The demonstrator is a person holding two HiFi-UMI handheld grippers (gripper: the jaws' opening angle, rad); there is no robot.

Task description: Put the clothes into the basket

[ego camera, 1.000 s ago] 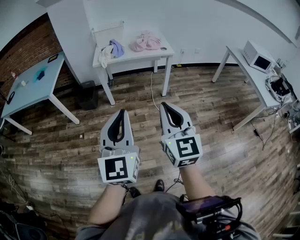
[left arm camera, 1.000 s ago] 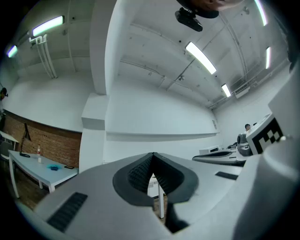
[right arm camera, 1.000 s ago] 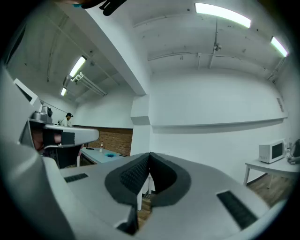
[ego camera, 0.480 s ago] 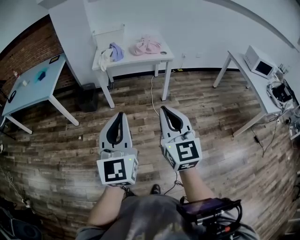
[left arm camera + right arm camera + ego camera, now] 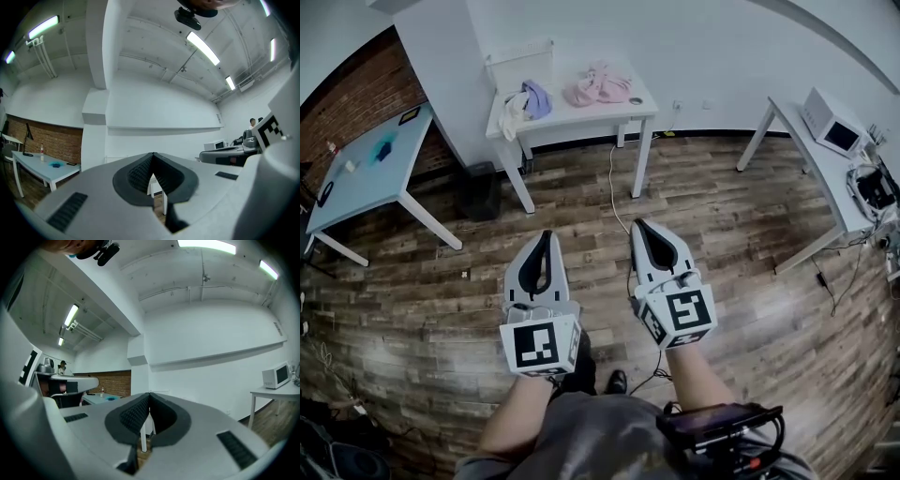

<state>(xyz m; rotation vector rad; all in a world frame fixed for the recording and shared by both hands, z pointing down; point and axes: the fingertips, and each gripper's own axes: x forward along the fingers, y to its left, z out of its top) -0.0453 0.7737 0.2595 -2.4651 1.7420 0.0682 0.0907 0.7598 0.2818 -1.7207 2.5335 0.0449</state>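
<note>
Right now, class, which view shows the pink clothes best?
The head view: the pink clothes lie in full sight, in a heap on the white table by the wall. Neither gripper view shows them at all.

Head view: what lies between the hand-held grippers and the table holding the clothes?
Bare wood floor, crossed by one thin cable, seen in the head view.

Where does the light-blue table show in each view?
Head view: light-blue table at the left edge, beside the brick wall.
Left gripper view: lower left, in front of the brick.
Right gripper view: left of centre, under the brick.
Shared landmark: the brick wall behind it.
</note>
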